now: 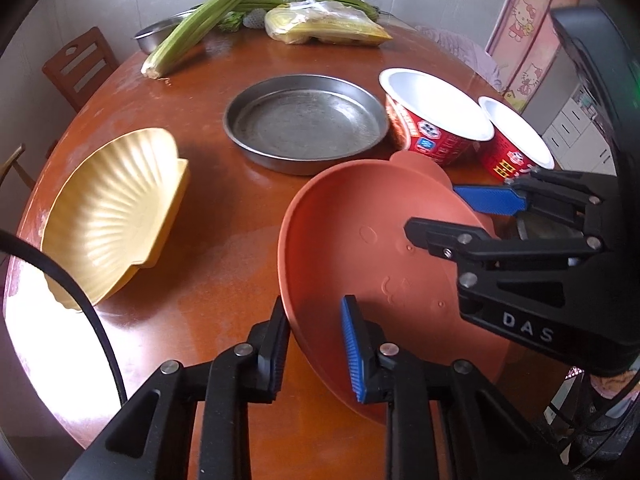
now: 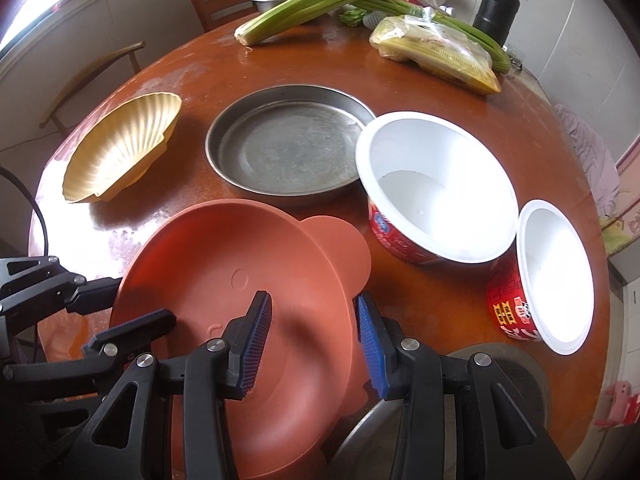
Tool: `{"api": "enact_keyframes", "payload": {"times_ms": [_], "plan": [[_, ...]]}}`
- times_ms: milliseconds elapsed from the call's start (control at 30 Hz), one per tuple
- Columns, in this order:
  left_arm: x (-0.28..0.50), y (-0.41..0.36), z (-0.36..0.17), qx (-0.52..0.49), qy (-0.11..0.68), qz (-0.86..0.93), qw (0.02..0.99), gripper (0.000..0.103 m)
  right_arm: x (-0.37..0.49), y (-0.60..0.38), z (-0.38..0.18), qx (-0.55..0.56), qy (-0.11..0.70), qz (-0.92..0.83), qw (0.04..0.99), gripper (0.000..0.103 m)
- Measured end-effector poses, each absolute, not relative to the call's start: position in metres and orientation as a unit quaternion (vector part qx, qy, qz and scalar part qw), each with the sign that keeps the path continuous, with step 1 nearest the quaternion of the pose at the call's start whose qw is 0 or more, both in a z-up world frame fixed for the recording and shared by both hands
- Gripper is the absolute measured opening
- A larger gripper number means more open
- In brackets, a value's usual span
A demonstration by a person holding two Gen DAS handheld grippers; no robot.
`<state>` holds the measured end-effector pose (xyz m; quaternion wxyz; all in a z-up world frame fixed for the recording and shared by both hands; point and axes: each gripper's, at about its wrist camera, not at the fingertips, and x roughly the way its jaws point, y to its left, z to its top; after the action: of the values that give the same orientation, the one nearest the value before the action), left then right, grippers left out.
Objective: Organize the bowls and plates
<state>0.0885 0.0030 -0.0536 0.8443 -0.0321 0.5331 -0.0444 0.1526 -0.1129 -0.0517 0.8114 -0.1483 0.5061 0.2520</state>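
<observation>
A round orange plate [image 1: 360, 240] [image 2: 240, 272] with an ear-like tab hangs tilted over the near part of the brown table [image 1: 224, 208]. My left gripper [image 1: 314, 300] [image 2: 144, 300] is shut on its near-left rim, one pad inside and one outside. My right gripper [image 2: 312, 296] [image 1: 432, 208] is shut on the opposite rim the same way. Two stacked yellow shell-shaped dishes [image 1: 112, 216] [image 2: 120, 148] lie at the left. A round metal pan [image 1: 304, 120] [image 2: 288, 148] sits in the middle. Two red paper bowls with white insides [image 1: 436, 108] [image 2: 556, 272] stand at the right.
Celery stalks [image 2: 320, 4], a bag of corn [image 2: 436, 52], a black flask [image 2: 496, 4] and a steel basin [image 1: 160, 28] crowd the far side. A grey metal vessel [image 2: 512, 368] sits under my right gripper. Wooden chairs [image 1: 80, 64] stand beyond the left edge.
</observation>
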Motion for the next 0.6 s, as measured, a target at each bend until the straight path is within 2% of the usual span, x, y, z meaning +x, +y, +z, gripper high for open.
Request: {"api": "enact_keyframes", "payload": {"times_ms": [600], "plan": [[0.085,0.063,-0.055,-0.085,0.514,0.003,0.853,0.026,0.127,-0.08,-0.052,-0.148,0.508,0.288,0.798,0.045]]}}
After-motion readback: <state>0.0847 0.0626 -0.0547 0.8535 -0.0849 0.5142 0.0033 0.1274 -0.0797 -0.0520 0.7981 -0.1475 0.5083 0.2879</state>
